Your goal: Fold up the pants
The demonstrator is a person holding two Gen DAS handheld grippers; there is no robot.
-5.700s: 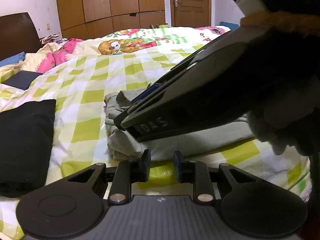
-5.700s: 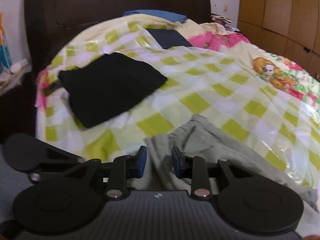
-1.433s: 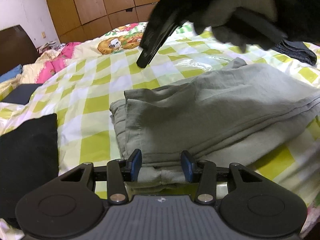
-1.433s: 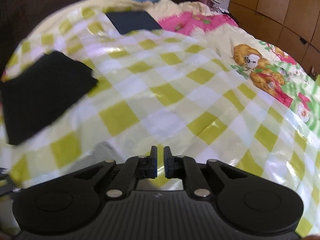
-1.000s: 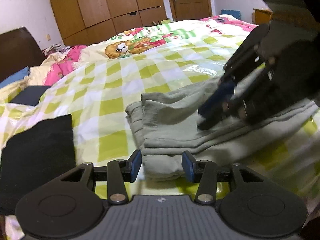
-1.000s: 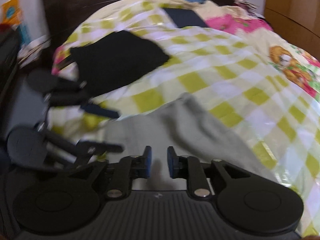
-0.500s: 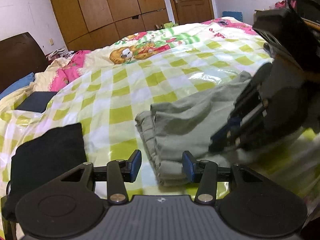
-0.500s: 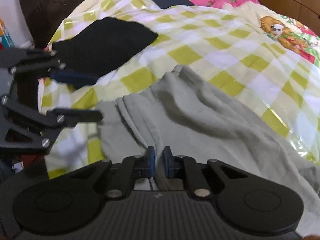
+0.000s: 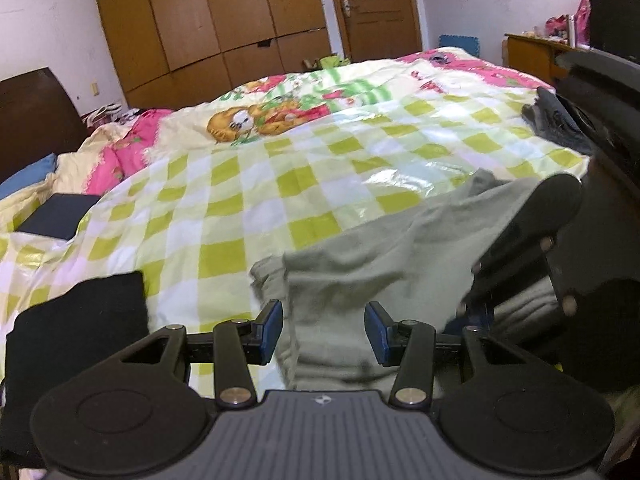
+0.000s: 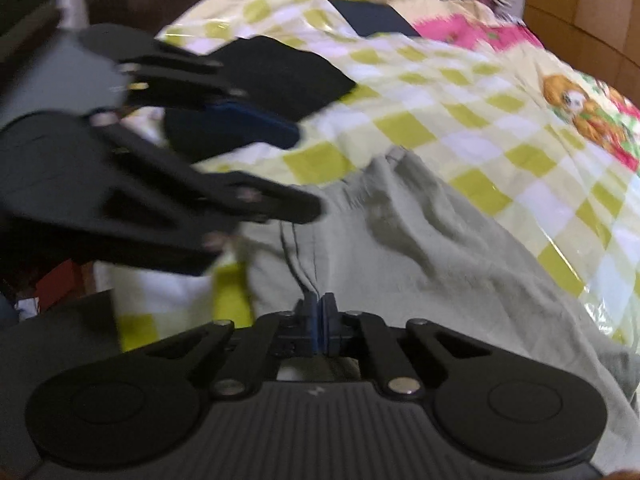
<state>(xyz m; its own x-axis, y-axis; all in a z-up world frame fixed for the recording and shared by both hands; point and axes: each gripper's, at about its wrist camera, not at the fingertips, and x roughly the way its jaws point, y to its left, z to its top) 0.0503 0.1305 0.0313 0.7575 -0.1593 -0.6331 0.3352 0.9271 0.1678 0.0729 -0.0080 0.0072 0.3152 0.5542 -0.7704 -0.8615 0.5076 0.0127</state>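
Observation:
Grey-green pants (image 9: 360,264) lie partly folded on the yellow-checked bed cover (image 9: 240,208). My left gripper (image 9: 323,330) is open, its blue pads either side of the pants' near left edge. My right gripper (image 10: 319,322) is shut on the pants (image 10: 400,248) at a seam along their near edge. Each gripper shows in the other's view: the right one at the right of the left wrist view (image 9: 476,316), the left one, blurred, at the left of the right wrist view (image 10: 292,168).
A folded black garment (image 9: 76,344) lies on the bed left of the pants. A dark flat item (image 9: 56,216) and a blue pillow (image 9: 24,180) are near the headboard. A dark garment (image 9: 556,120) lies at the far right. Wardrobes (image 9: 208,20) stand behind.
My right gripper has closed on the pants' near edge. My left gripper has stayed open and shifted closer over the pants' left edge.

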